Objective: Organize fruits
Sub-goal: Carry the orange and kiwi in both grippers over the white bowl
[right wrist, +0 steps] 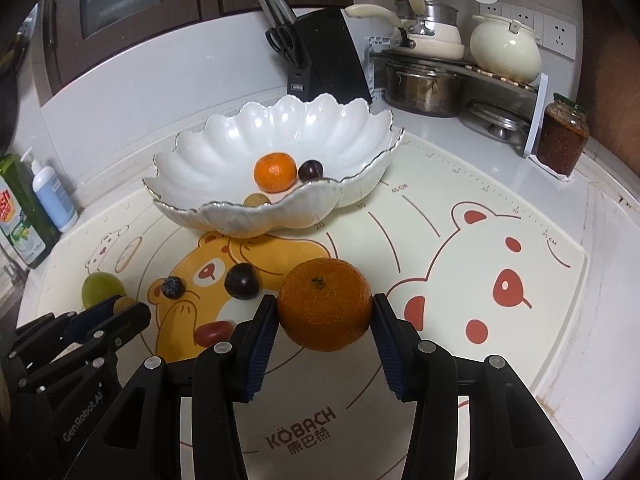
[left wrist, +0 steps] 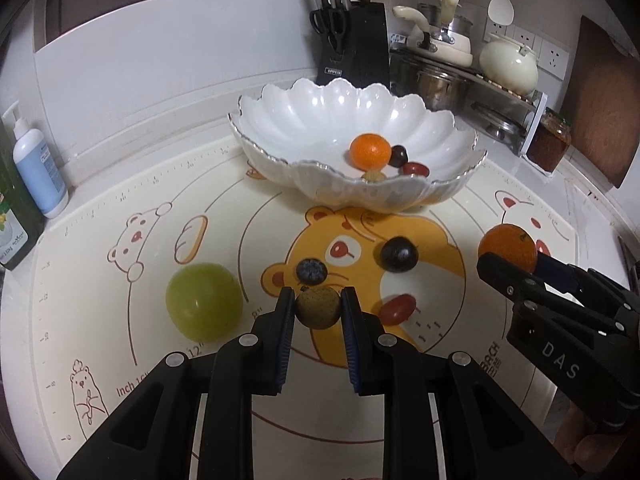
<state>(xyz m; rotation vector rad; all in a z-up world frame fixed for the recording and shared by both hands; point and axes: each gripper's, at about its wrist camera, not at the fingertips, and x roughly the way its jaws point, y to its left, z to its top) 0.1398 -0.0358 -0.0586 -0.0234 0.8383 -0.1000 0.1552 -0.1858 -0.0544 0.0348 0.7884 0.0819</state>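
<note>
both grippers are loaded at once here. the left gripper (left wrist: 318, 306) is pinched narrow on a small brownish-tan fruit (left wrist: 318, 307), round and rough-skinned, just near of a blueberry (left wrist: 311, 270) on the mat (left wrist: 120, 320). the right gripper (right wrist: 325, 312) is set wider, clamped on a mandarin (right wrist: 324, 304), pads on its two sides, stem facing up.

the target looks like the scalloped white bowl (left wrist: 280, 120) at the far side of the mat, glossy with a thin metallic rim. it already holds another mandarin (left wrist: 370, 151), a dark grape (left wrist: 399, 156), a cherry tomato (left wrist: 416, 169) and a small tan fruit (left wrist: 374, 176).

to do this well, i'd say lift clear of that wavy rim before going over, then let go low inside, since the bowl is slick and round fruit will roll. the mandarin's pebbled peel gives decent grip; the little tan fruit is hard and small, so keep the squeeze steady.

on the mat: a smooth green fruit (left wrist: 204, 306) to the left, a dark grape (left wrist: 398, 254) and a cherry tomato (left wrist: 397, 309) on the right.
</note>
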